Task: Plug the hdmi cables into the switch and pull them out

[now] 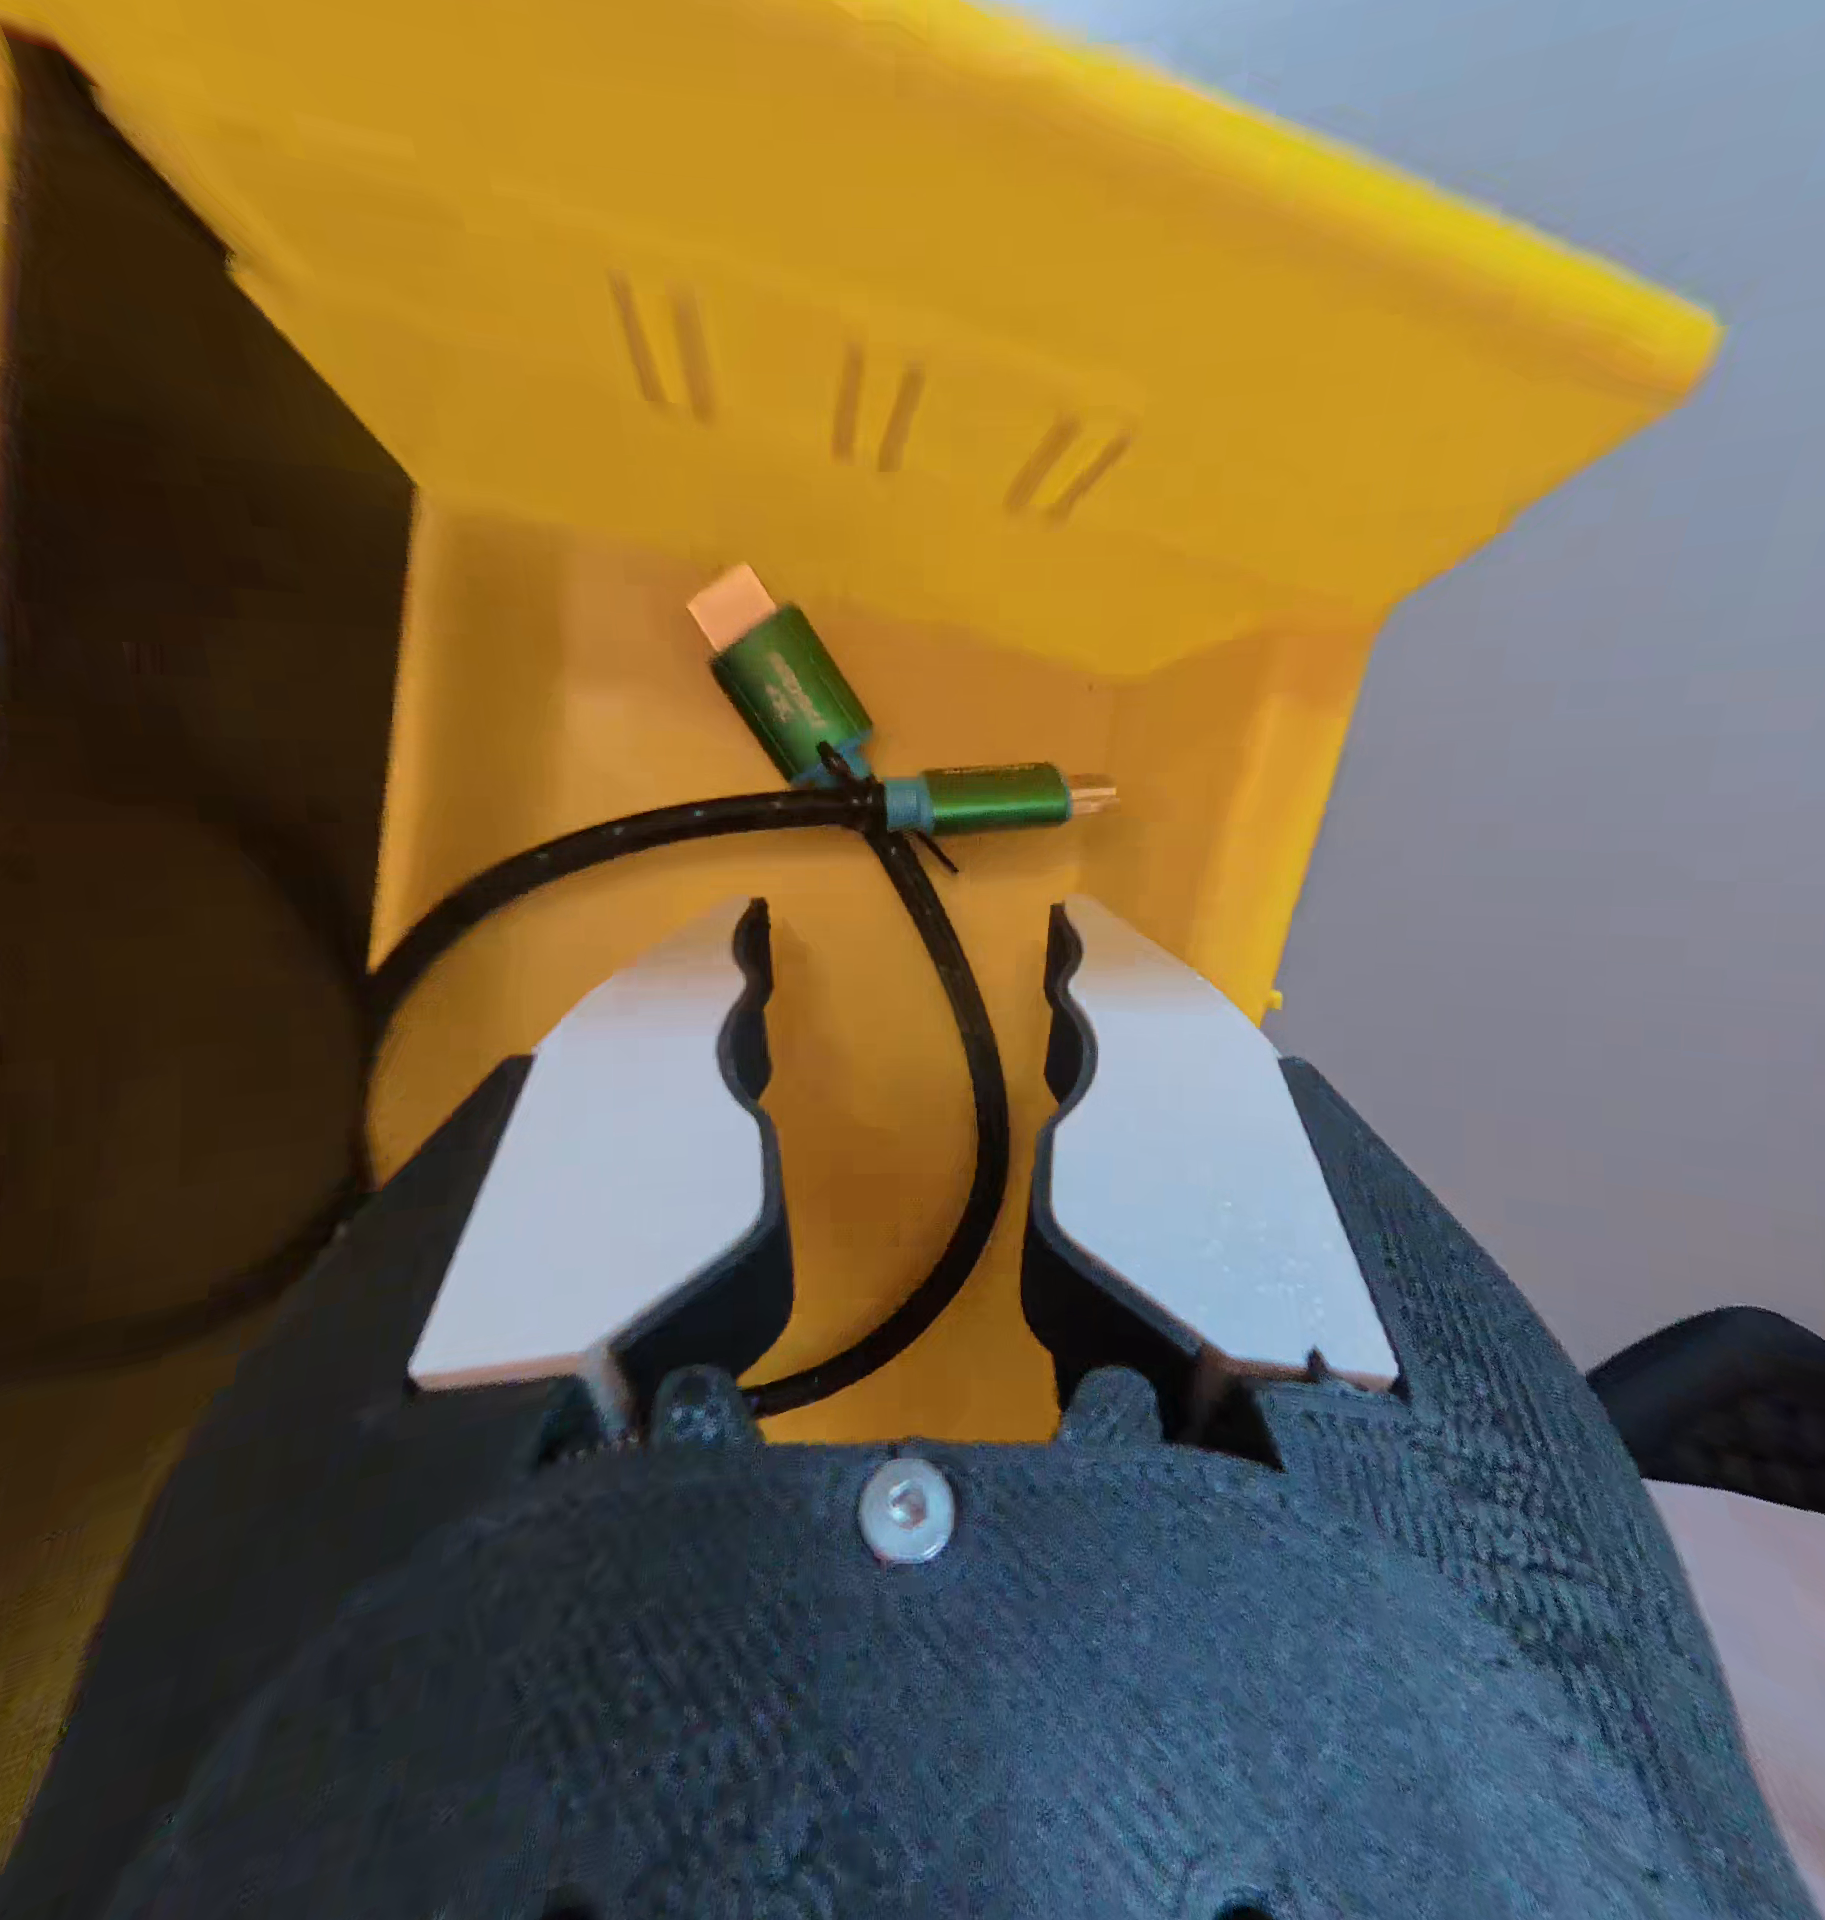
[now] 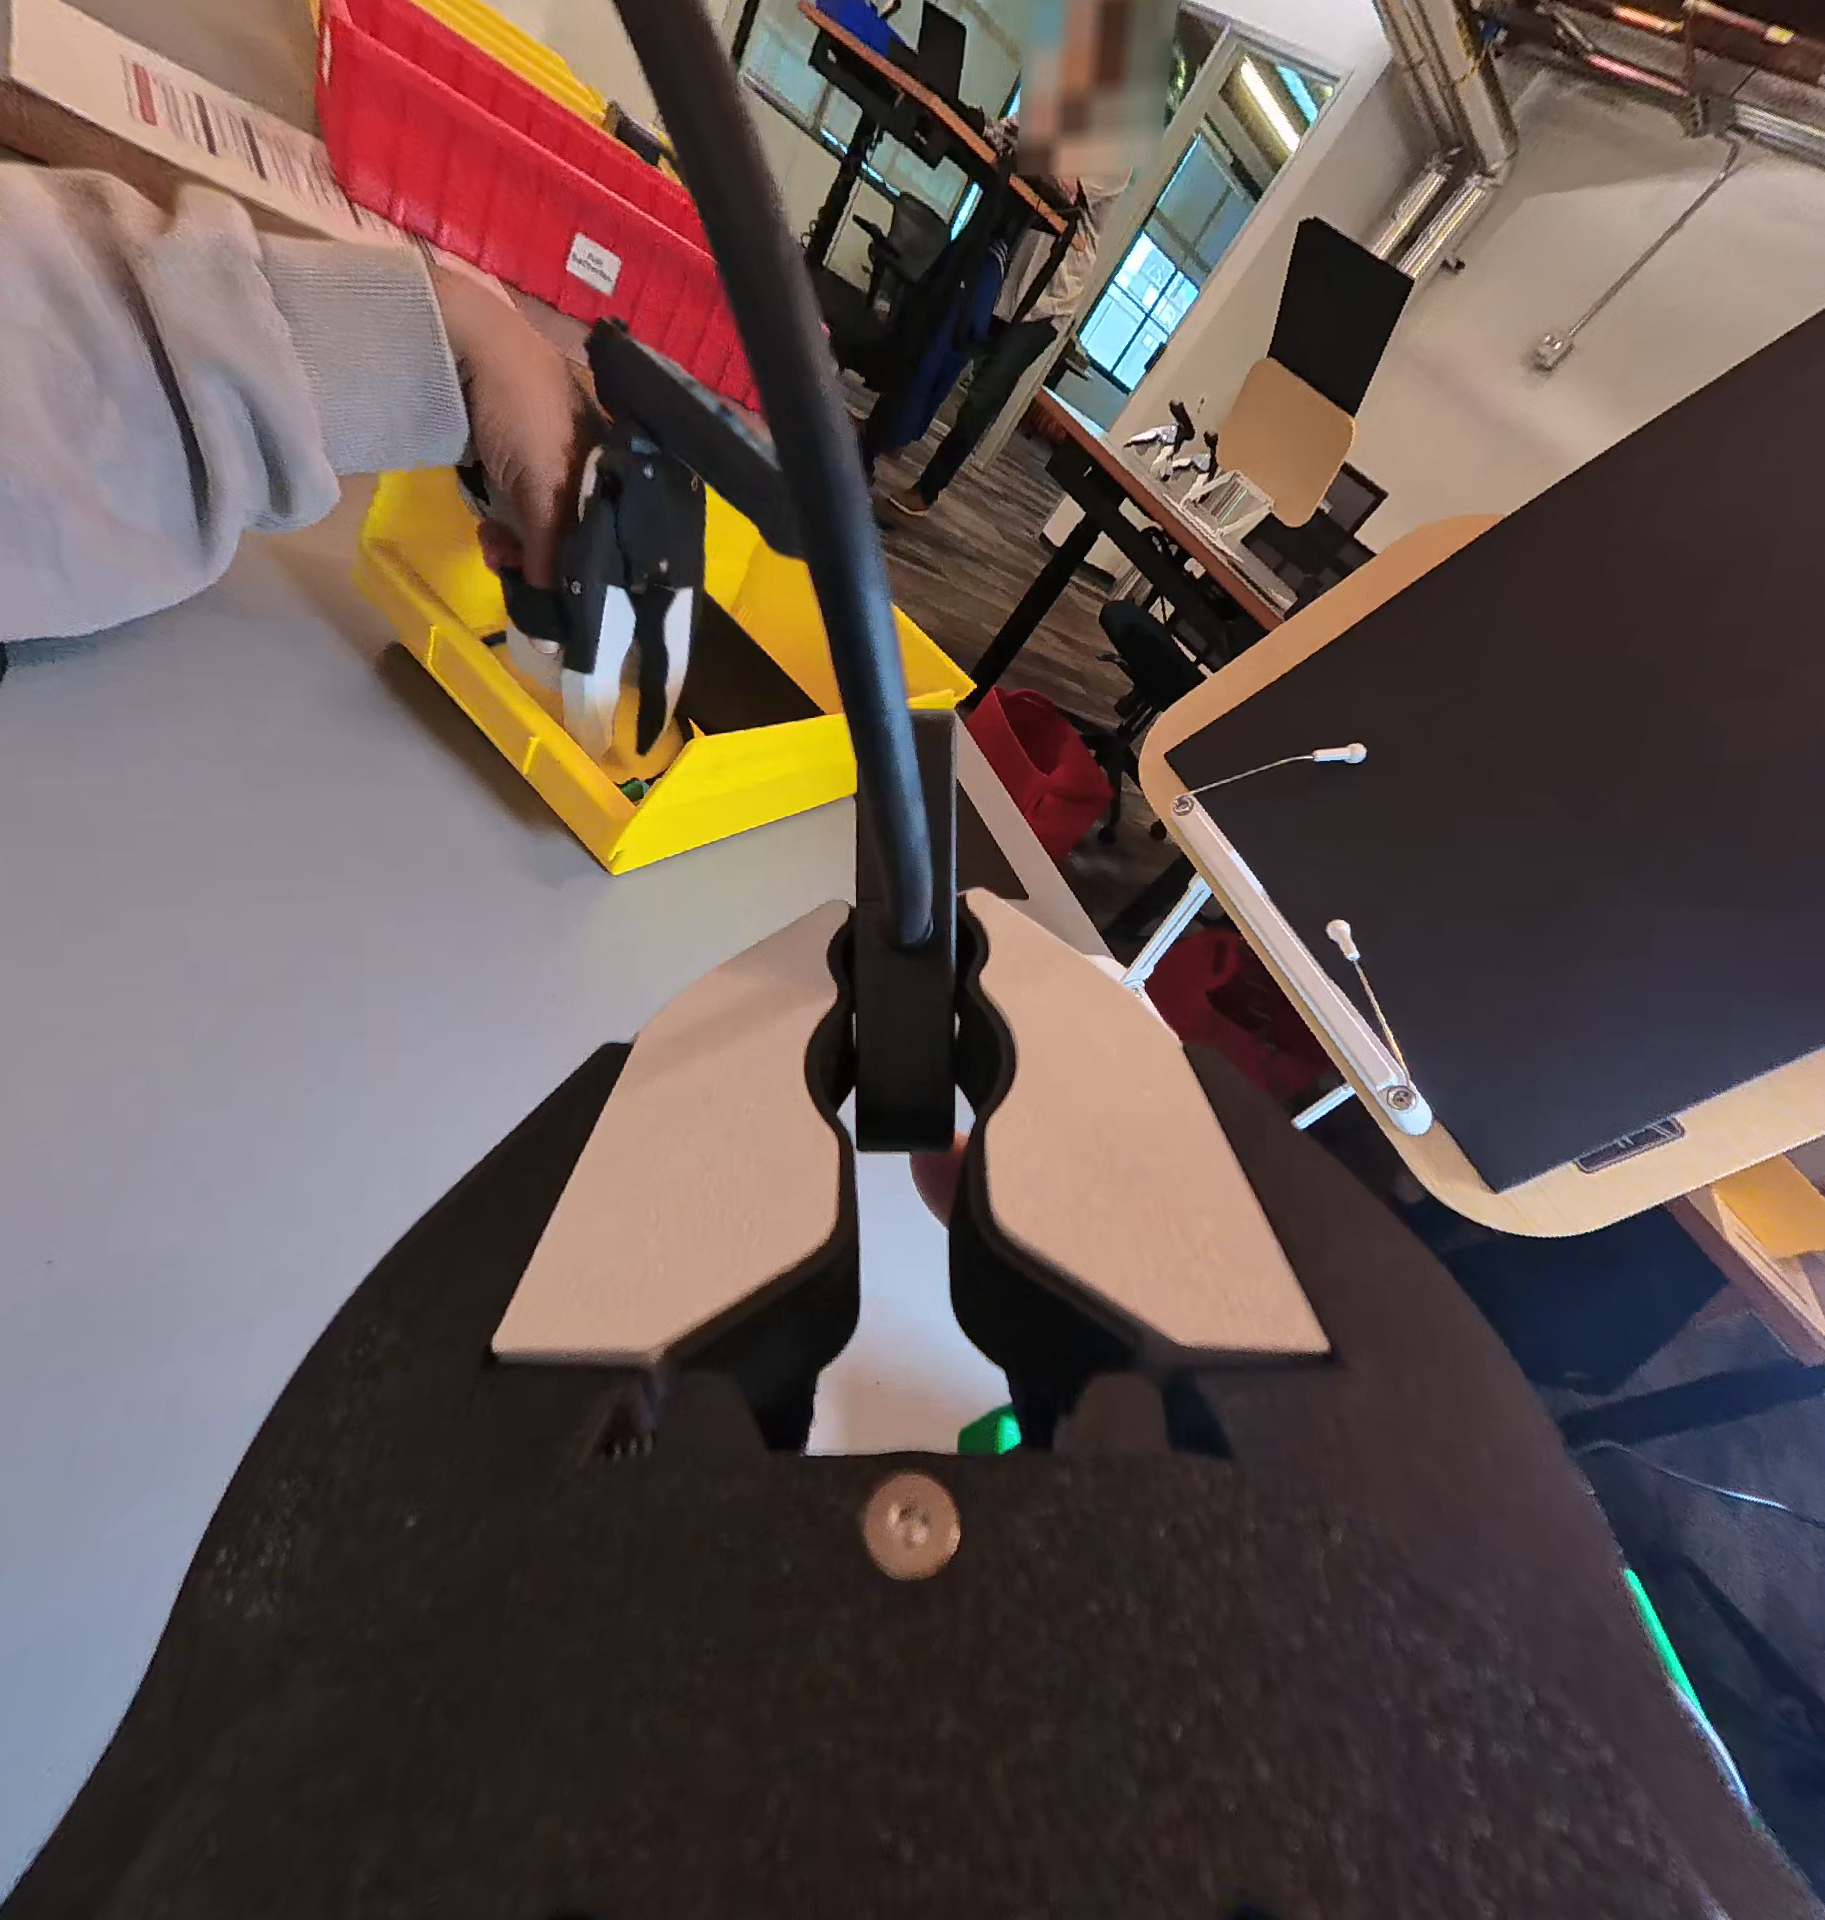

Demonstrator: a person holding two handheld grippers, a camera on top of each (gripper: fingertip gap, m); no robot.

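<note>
Now left gripper point(image 1: 908, 914) open over green-ended cable point(image 1: 975, 1091) in yellow bin point(image 1: 991, 260). Right gripper point(image 2: 906, 914) squeezes black plug point(image 2: 903, 1049).

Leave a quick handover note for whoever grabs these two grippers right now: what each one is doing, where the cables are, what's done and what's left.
Left gripper: open, empty, reaching into the yellow bin on the grey table.
Right gripper: shut on a black plug, its thick black cable arching up out of view.
In the bin: a coiled black braided cable with two green plugs, cable-tied together, both free.
The switch is not visible in either view.
Done: one cable picked up. Nothing is seen plugged in.
Left: probably grab the green-plug cable, find the switch, plug in, then pull out.
</note>
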